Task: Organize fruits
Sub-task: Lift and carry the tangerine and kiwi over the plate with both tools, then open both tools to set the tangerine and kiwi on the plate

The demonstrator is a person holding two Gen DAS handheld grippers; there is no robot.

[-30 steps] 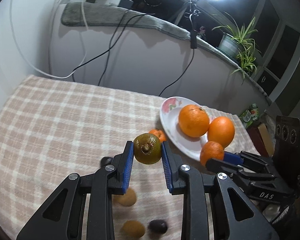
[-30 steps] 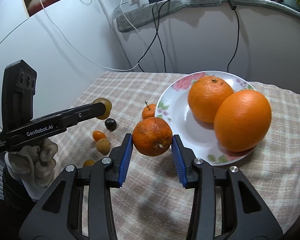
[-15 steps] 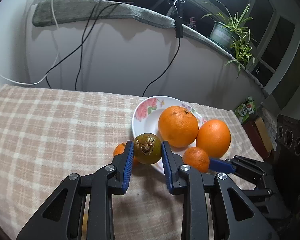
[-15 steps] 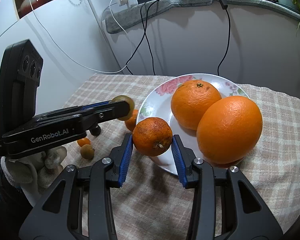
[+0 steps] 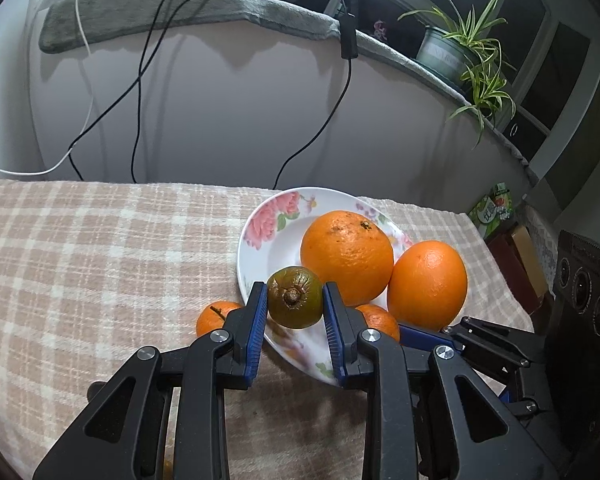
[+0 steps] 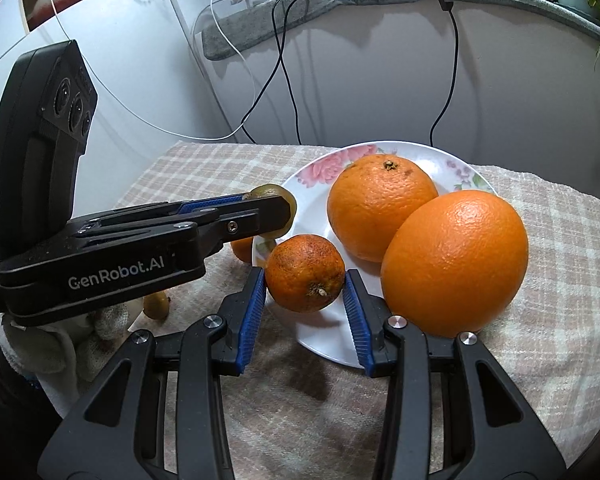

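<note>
Right wrist: two large oranges (image 6: 382, 207) on plate (image 6: 456, 163); each tongs grips one fruit.

Two oranges (image 6: 382, 206) lie side by side on the plate (image 6: 328, 340).

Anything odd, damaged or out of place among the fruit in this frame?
The small fruit in the left gripper is dull green-brown, unlike the bright oranges on the plate; it may be past its best. The mandarin in the right gripper has dark, mottled skin. Nothing spilled.

A home: a checked tablecloth (image 5: 100, 264), a flowered plate (image 5: 268, 224), and a potted plant (image 5: 460, 52) on the ledge.
</note>
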